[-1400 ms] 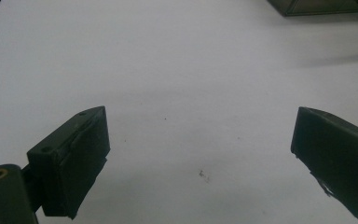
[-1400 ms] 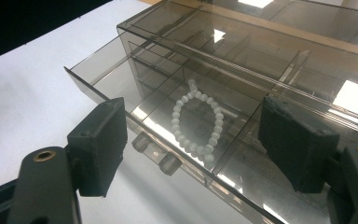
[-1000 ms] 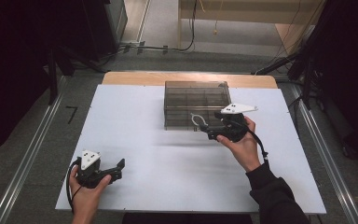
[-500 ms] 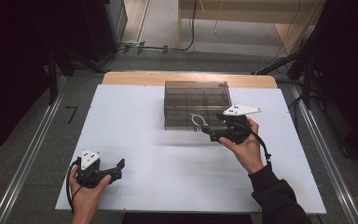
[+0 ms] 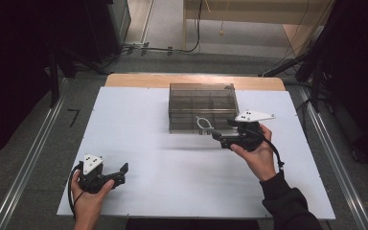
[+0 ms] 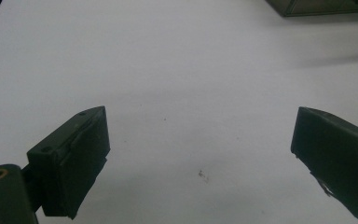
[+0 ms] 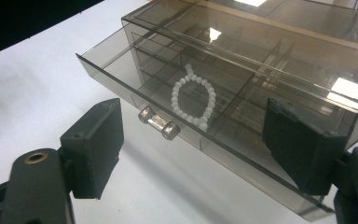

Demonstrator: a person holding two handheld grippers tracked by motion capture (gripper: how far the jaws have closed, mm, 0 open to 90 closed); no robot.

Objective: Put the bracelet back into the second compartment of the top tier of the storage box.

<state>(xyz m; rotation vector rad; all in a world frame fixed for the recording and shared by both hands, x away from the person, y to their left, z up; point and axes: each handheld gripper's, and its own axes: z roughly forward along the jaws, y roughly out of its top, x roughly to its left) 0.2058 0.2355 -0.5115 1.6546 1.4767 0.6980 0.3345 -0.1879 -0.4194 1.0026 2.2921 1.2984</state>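
Note:
A smoky clear plastic box (image 5: 201, 96) stands at the table's far middle, with its lower drawer (image 7: 121, 70) pulled partly out. A white bead bracelet (image 7: 192, 95) lies in the drawer's front compartment, behind the small clear handle (image 7: 158, 122). It also shows in the high view as a bracelet (image 5: 203, 123). My right gripper (image 5: 223, 130) hovers open just in front of the drawer and right of it, its jaws wide apart with nothing between them. In its own view the right gripper (image 7: 193, 112) frames the handle and bracelet. My left gripper (image 5: 123, 173) rests open near the front left, above bare table (image 6: 177, 70).
The white tabletop (image 5: 148, 124) spreads wide around the box. Metal rails (image 5: 28, 158) run along both sides of the table, and a wooden strip (image 5: 139, 80) borders its far edge. The box's upper level holds divided compartments (image 7: 307, 51).
My right gripper has drawn back a little toward the near edge, away from the drawer front. The left gripper and the drawer have stayed put.

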